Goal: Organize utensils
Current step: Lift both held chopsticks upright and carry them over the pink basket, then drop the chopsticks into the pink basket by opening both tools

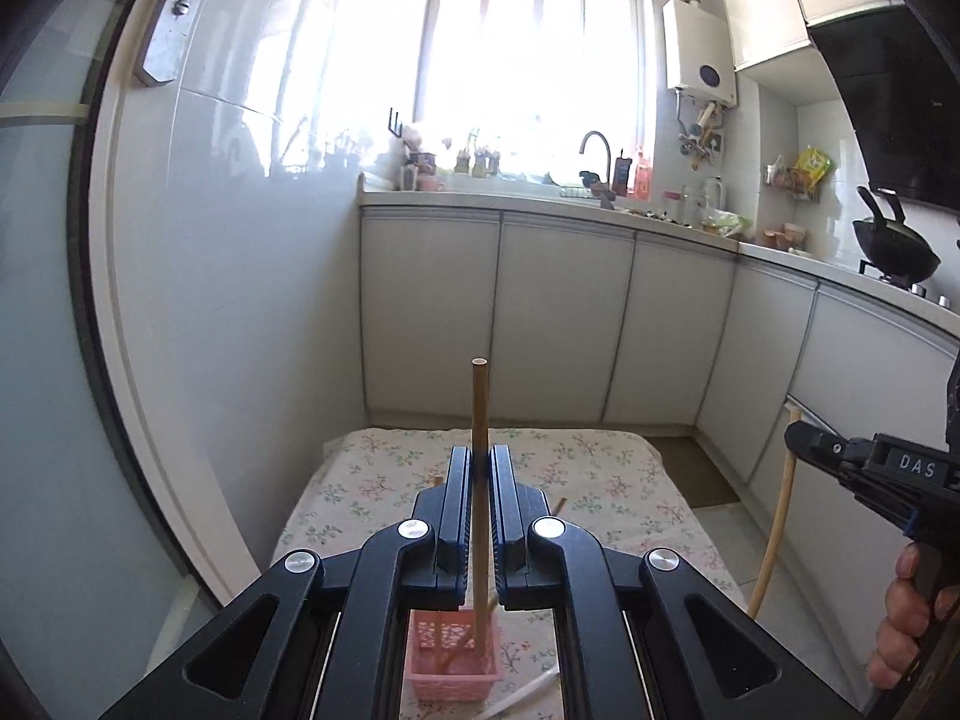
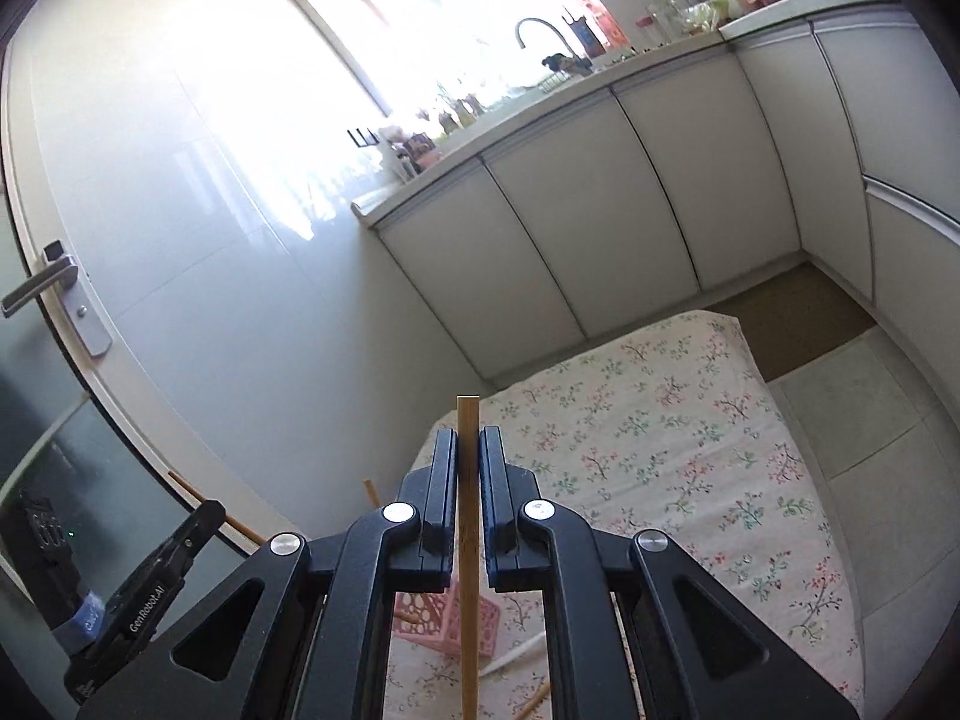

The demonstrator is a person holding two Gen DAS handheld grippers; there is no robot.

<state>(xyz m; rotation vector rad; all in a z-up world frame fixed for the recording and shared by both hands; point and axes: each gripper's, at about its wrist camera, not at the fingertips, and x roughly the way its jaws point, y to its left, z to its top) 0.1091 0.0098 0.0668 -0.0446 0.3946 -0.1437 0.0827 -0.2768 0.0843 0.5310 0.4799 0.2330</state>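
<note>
My left gripper (image 1: 480,456) is shut on a brown wooden chopstick (image 1: 479,402) that stands upright between its pads. Beneath it, a pink basket (image 1: 453,675) holding other chopsticks sits on the floral tablecloth (image 1: 588,468). My right gripper (image 2: 468,438) is shut on a lighter wooden chopstick (image 2: 468,630), also upright, above the same pink basket (image 2: 429,621). In the left wrist view the right gripper (image 1: 801,441) shows at the right edge with its pale chopstick (image 1: 777,528) hanging down. In the right wrist view the left gripper (image 2: 207,516) shows at lower left.
A white utensil (image 2: 516,654) and a loose chopstick (image 2: 534,705) lie on the cloth beside the basket. White cabinets (image 1: 564,312) line the back and right. A glass door (image 2: 60,300) stands to the left, and a wok (image 1: 894,246) sits on the stove.
</note>
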